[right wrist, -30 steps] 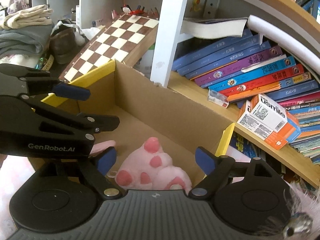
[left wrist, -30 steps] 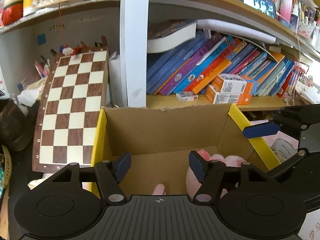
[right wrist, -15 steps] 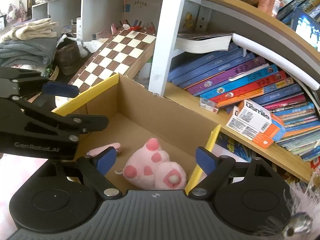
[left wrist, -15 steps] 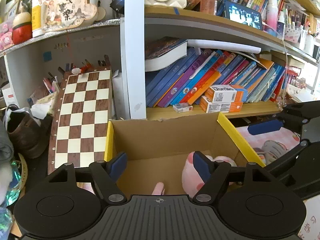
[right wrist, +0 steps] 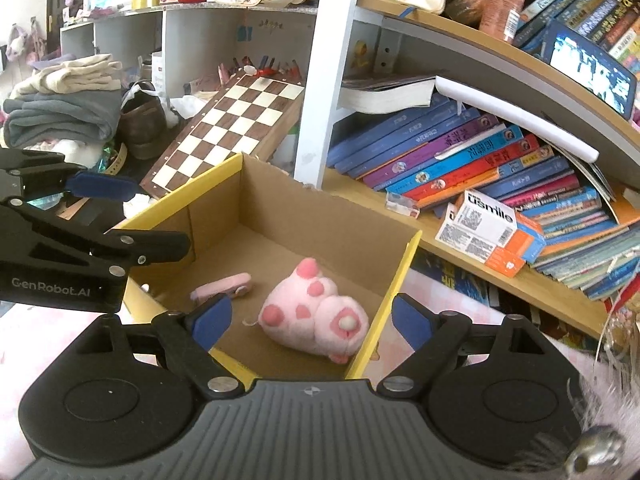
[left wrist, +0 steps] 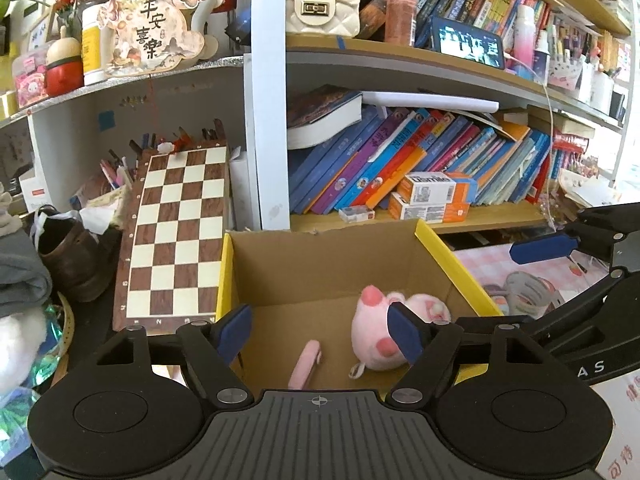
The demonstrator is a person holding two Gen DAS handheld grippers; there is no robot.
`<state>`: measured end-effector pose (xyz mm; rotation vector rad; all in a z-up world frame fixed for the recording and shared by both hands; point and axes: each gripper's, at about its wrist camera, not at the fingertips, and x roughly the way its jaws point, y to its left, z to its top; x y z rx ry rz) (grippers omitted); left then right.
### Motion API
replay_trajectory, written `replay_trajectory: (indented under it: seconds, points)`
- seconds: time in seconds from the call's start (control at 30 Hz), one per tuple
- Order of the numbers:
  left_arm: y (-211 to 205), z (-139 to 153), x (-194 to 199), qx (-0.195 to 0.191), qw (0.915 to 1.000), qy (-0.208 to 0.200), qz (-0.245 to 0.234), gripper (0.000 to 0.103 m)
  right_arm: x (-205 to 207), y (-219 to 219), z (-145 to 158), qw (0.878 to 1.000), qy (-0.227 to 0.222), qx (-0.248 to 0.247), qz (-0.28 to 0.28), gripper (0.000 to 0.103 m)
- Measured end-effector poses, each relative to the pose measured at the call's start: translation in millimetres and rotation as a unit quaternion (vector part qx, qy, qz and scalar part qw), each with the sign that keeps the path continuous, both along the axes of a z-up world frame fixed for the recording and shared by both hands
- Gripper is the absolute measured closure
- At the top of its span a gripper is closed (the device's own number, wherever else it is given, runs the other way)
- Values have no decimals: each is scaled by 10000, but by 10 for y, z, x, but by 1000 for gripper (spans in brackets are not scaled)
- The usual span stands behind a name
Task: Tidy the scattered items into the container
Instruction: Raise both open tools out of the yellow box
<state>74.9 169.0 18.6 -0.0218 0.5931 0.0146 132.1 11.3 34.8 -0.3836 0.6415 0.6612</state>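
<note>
An open cardboard box with yellow-edged flaps stands before the bookshelf. Inside lie a pink plush toy and a small pink flat object. My left gripper is open and empty above the box's near edge. My right gripper is open and empty above the box's near right corner. Each gripper shows at the side of the other's view.
A chessboard leans at the left of the box. Leaning books and small cartons fill the shelf behind. A brown shoe and folded clothes lie at the left. A pink checked cloth lies at the right.
Both grippers have drawn back and up from the box, staying open. More of the box, shelf and the pink flat object now shows.
</note>
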Motion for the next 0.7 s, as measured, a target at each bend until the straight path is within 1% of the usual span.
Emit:
replay_trajectory:
  seconds: [0.47, 0.57, 0.67, 0.7]
  points:
    - [-143, -87, -271, -51, 9998, 167, -107, 26, -287, -206, -97, 9997, 152, -17, -205, 16]
    - [-170, -110, -310, -56, 9997, 211, -122, 26, -329, -240, -126, 9995, 163, -43, -261, 15]
    - [-196, -132, -344, -63, 9996, 247, -137, 24, -358, -287, -150, 9992, 187, -20, -350, 13]
    - [-207, -142, -353, -60, 9995, 263, -144, 22, -368, -304, -159, 9991, 200, -13, -382, 13]
